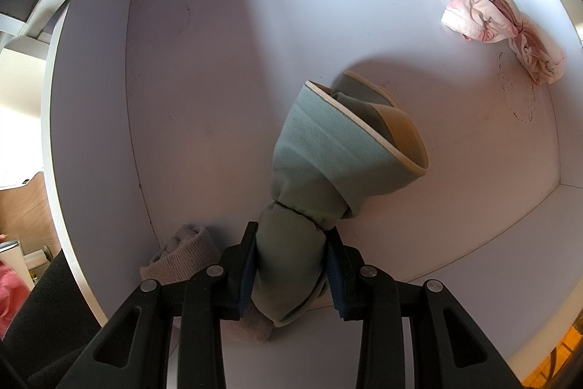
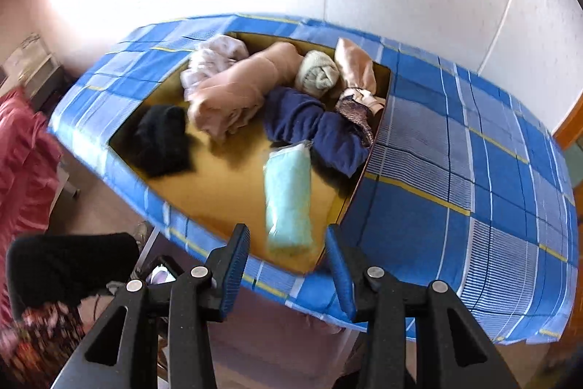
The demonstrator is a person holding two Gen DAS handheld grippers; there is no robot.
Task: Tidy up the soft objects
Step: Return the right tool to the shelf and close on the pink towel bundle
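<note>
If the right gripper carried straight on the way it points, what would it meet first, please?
Most likely the pale green folded cloth lying in the cardboard box, directly between the open right gripper fingers; depth is uncertain.

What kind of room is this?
Probably a bedroom at home: a blue plaid sheet under a box of rolled clothes, and a white shelf compartment holding a green bundle.

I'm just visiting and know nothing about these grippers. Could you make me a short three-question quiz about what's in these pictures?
1. True or false: the left gripper is clamped on a grey-green rolled garment.
2. Which item lies nearest the right gripper in the cardboard box? A) black bundle B) mint-green packaged cloth C) navy bundle
3. What colour is the crumpled cloth on the white shelf?

Key: 1 true. 2 B, the mint-green packaged cloth. 3 pink and white.
</note>
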